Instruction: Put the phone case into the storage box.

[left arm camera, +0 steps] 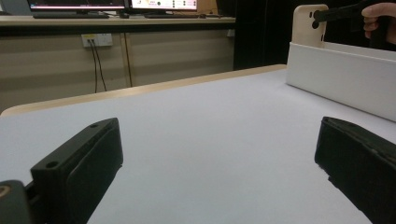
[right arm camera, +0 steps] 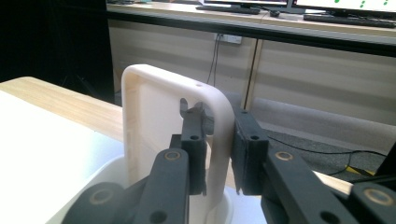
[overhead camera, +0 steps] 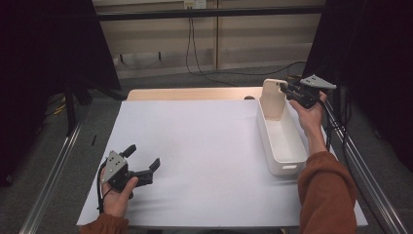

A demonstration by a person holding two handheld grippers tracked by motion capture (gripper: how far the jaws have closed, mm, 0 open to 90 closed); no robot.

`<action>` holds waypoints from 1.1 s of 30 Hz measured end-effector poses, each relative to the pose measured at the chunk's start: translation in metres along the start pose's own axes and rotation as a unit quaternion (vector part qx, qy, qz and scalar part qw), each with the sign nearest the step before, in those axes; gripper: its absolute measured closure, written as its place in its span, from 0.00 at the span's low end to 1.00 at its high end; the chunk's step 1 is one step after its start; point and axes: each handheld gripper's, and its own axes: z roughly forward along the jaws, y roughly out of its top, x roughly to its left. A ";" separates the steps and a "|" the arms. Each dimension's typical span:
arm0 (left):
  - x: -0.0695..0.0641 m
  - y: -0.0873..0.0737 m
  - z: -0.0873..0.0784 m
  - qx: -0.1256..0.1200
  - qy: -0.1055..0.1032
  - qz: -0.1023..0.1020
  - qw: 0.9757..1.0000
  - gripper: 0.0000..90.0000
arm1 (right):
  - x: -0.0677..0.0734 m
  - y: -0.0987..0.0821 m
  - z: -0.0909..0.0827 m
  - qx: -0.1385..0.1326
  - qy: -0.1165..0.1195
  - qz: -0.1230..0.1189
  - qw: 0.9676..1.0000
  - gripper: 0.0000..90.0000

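A person's right gripper [overhead camera: 288, 89] pinches the top edge of a cream phone case [overhead camera: 272, 99] and holds it upright over the far end of a white bin [overhead camera: 287, 168] that sits along the table's right edge. In the right gripper view the two black jaws close on the case's [right arm camera: 154, 121] rim from either side, one jaw inside the shell and one outside, near its upper corner. The lower part of the case sits inside the bin's far end; whether it touches the floor of the bin cannot be told.

The left gripper [overhead camera: 141, 165] rests near the table's [overhead camera: 195, 146] front left corner, jaws spread wide and holding nothing, well apart from the bin. The left gripper view looks across bare white tabletop toward the bin's [left arm camera: 336, 84] long wall, with the case [left arm camera: 306, 25] rising above it.

The step looks like setting the case into the bin, or lifting it out. Either way, the grip is on a thin rim near one corner, so the case could swing or slip if the hand tilts. Keeping the wrist level, moving straight up or down along the bin's end wall, and letting go only once the case is supported would serve best. The light bin may shift if knocked.
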 end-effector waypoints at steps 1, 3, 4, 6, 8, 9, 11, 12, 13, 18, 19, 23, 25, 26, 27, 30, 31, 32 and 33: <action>0.000 0.000 0.000 0.000 0.000 -0.001 1.000 0.01 | 0.000 0.000 0.000 0.000 -0.001 0.001 1.000 0.85; 0.000 0.000 0.000 -0.001 0.000 0.001 1.000 0.01 | -0.001 0.000 0.001 0.002 -0.002 -0.002 1.000 0.84; 0.000 0.000 0.000 -0.001 -0.001 0.002 1.000 0.01 | -0.001 0.001 0.002 0.004 -0.003 -0.004 1.000 0.84; 0.000 0.000 0.000 -0.001 0.000 0.003 1.000 0.01 | 0.000 0.001 0.003 0.003 -0.004 -0.004 1.000 0.84; 0.000 0.000 0.000 0.000 0.000 0.002 1.000 0.01 | 0.000 0.001 0.004 0.003 -0.007 -0.003 1.000 0.83; 0.000 0.000 0.000 -0.001 0.000 0.003 1.000 0.01 | 0.000 0.001 0.005 0.003 -0.008 -0.002 1.000 0.83; 0.000 0.000 0.000 -0.001 -0.002 0.004 1.000 0.01 | -0.001 0.001 0.006 0.002 -0.009 -0.001 1.000 0.82; 0.000 0.000 0.000 -0.001 -0.001 0.003 1.000 0.01 | -0.001 0.001 0.006 0.004 -0.010 -0.001 1.000 0.82; 0.000 0.000 0.000 0.000 0.000 0.001 1.000 0.01 | -0.001 0.001 0.006 0.005 -0.010 -0.002 1.000 0.82; 0.000 0.000 0.000 0.000 0.000 0.002 1.000 0.01 | -0.002 0.001 0.008 0.006 -0.014 -0.002 1.000 0.80; 0.000 0.000 0.000 0.000 -0.001 0.002 1.000 0.01 | -0.002 0.001 0.008 0.006 -0.014 -0.002 1.000 0.80; 0.000 0.000 0.000 -0.001 0.000 0.004 1.000 0.01 | -0.002 0.000 0.010 0.006 -0.017 -0.001 1.000 0.80; 0.000 0.000 0.000 0.001 0.000 0.002 1.000 0.01 | -0.002 0.000 0.011 0.005 -0.018 -0.001 1.000 0.80; 0.000 0.000 0.000 0.000 0.000 0.000 1.000 0.01 | -0.002 0.000 0.011 0.006 -0.018 -0.001 1.000 0.79; 0.000 0.000 0.000 0.000 0.000 0.002 1.000 0.01 | -0.002 0.000 0.012 0.005 -0.018 -0.001 1.000 0.79; 0.000 0.000 0.000 0.000 0.000 0.002 1.000 0.01 | -0.002 0.001 0.012 0.007 -0.020 0.001 1.000 0.78; 0.000 0.000 0.000 0.000 0.000 0.002 1.000 0.01 | -0.002 0.000 0.013 0.006 -0.020 0.002 1.000 0.77; 0.000 0.000 0.000 0.000 0.000 0.001 1.000 0.01 | -0.002 0.000 0.013 0.006 -0.021 0.002 1.000 0.77; 0.000 0.000 0.000 0.000 0.000 0.003 1.000 0.01 | -0.002 0.000 0.014 0.006 -0.021 0.002 1.000 0.77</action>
